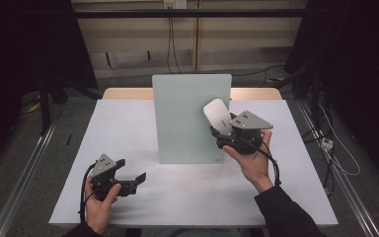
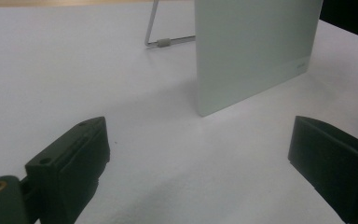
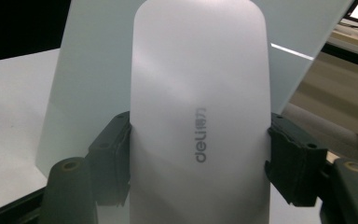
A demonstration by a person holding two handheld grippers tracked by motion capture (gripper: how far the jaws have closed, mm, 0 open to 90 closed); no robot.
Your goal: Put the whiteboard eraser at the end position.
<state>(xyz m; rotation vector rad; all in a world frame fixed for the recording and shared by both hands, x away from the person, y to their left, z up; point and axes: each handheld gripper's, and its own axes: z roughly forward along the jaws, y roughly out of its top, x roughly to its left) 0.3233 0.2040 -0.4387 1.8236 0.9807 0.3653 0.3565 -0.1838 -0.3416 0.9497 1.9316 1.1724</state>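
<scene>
One upright pale-green board [image 1: 191, 118], one white deli-marked eraser [image 1: 217, 116], one white bench [image 1: 128, 128], two grippers: left [image 1: 129, 181], right [image 1: 225, 135].

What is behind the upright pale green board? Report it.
A thin metal stand leg props the board from behind, seen in the left gripper view. The board covers the rest of the table strip behind it; beyond shows a wooden edge.

The white eraser [image 3: 198, 116] hides much of the pale board [image 3: 93, 70]; bottom cropped.
</scene>
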